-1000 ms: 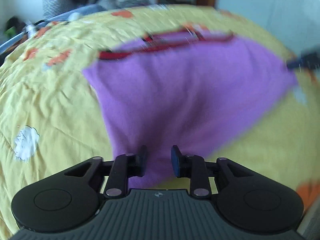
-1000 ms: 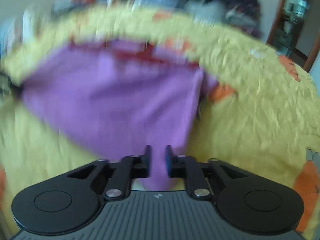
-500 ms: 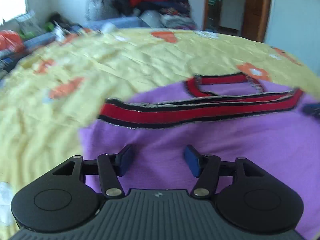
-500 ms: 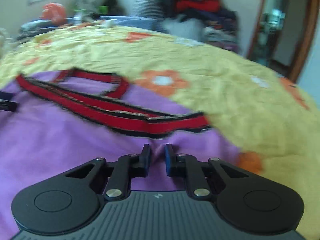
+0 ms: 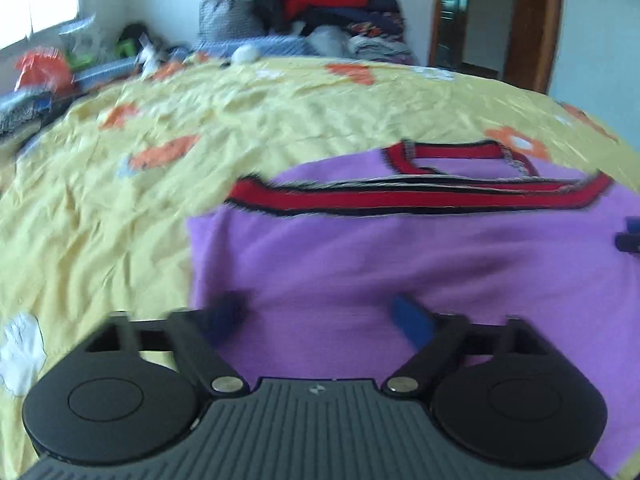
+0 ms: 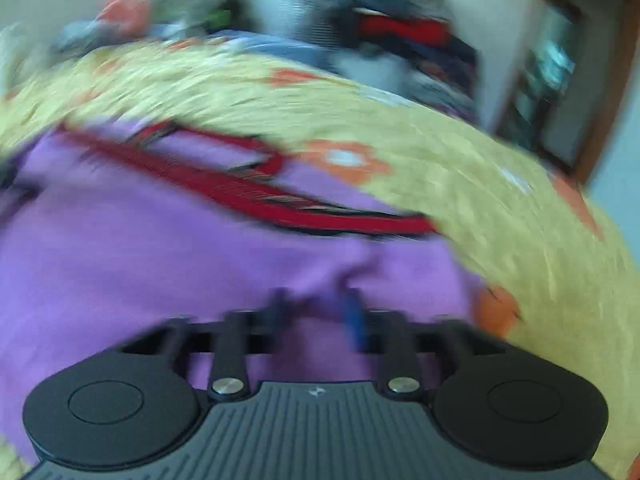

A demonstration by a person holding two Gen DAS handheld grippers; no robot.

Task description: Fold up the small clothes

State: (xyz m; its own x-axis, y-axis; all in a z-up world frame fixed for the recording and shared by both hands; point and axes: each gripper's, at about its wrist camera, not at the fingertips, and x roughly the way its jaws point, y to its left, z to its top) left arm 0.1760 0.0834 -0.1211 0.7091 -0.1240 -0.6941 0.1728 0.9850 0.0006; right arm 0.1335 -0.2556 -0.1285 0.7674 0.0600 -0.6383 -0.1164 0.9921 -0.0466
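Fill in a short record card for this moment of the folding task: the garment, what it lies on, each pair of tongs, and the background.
garment: purple top with red and black trim, spread flat
surface: yellow bedspread with orange flowers
left tongs: over the near left part of the top, jaws wide and opening, no cloth pinched
right tongs: over the near right part, jaws opening, a fold of purple cloth between them, picture blurred
background: heap of clothes, wooden door frame
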